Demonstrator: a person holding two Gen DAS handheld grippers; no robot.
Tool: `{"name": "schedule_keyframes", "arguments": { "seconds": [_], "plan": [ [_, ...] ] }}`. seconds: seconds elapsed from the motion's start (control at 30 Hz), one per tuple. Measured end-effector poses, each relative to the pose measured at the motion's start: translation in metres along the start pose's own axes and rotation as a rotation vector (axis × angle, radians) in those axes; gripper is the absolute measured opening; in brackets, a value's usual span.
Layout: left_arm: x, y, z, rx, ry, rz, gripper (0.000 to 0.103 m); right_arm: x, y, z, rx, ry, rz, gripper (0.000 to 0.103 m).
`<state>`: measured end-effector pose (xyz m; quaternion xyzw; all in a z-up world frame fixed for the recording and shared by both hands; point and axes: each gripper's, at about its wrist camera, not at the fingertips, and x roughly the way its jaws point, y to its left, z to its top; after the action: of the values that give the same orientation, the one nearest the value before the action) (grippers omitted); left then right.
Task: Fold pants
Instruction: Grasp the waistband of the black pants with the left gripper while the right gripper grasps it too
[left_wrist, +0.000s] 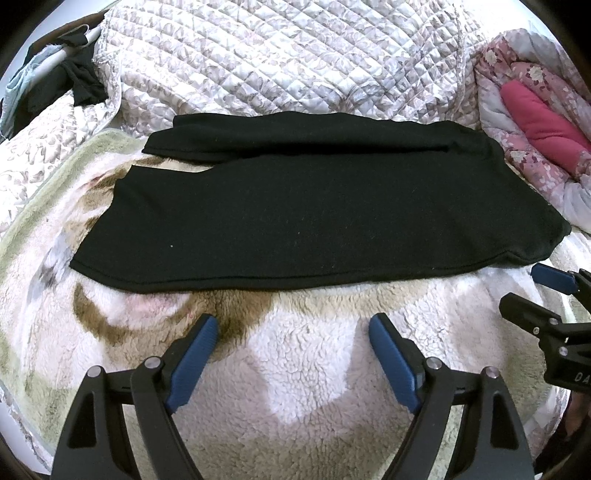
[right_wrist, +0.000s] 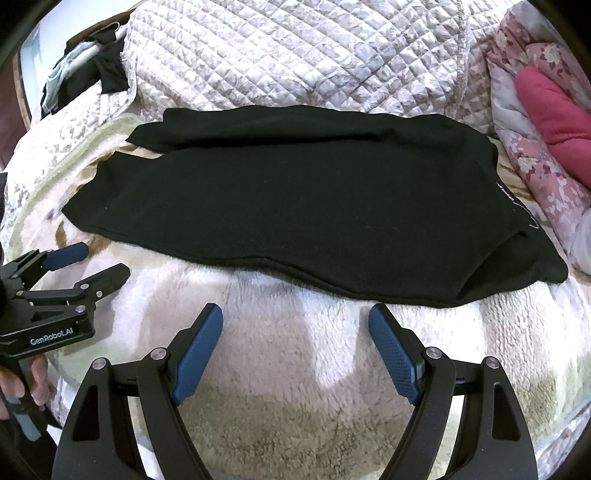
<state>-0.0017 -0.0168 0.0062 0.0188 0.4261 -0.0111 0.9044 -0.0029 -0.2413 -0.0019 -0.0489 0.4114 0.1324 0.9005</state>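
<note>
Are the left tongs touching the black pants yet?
Apart. In the left wrist view, the open left tongs sit short of the black pants, with fleece blanket showing between.

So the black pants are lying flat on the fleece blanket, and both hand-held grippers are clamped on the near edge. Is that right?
Not quite. The pants do lie flat on the blanket, but neither hand-held gripper is clamped on them. The left wrist view shows the left gripper open short of the near edge; the right wrist view shows the right gripper likewise.
</note>
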Motion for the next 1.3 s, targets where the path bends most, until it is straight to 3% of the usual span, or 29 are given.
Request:
{"name": "schedule_keyframes", "arguments": {
  "seconds": [0.87,1.0,1.17,1.3],
  "plan": [
    [-0.012,0.012,-0.002,-0.039,-0.06,-0.022,0.085,-0.018,-0.031,-0.001,0.071,-0.023,-0.036,0.081],
    [-0.012,0.027,-0.001,-0.09,-0.063,-0.018,0.085,-0.022,-0.051,-0.002,0.124,-0.03,-0.063,0.081],
    [-0.007,0.059,0.001,-0.187,-0.057,0.02,0.085,-0.024,-0.094,-0.004,0.289,-0.029,-0.087,0.081],
    [0.002,0.09,0.001,-0.296,-0.035,0.042,0.085,-0.02,-0.118,-0.003,0.414,-0.031,-0.018,0.081]
  ]
}}
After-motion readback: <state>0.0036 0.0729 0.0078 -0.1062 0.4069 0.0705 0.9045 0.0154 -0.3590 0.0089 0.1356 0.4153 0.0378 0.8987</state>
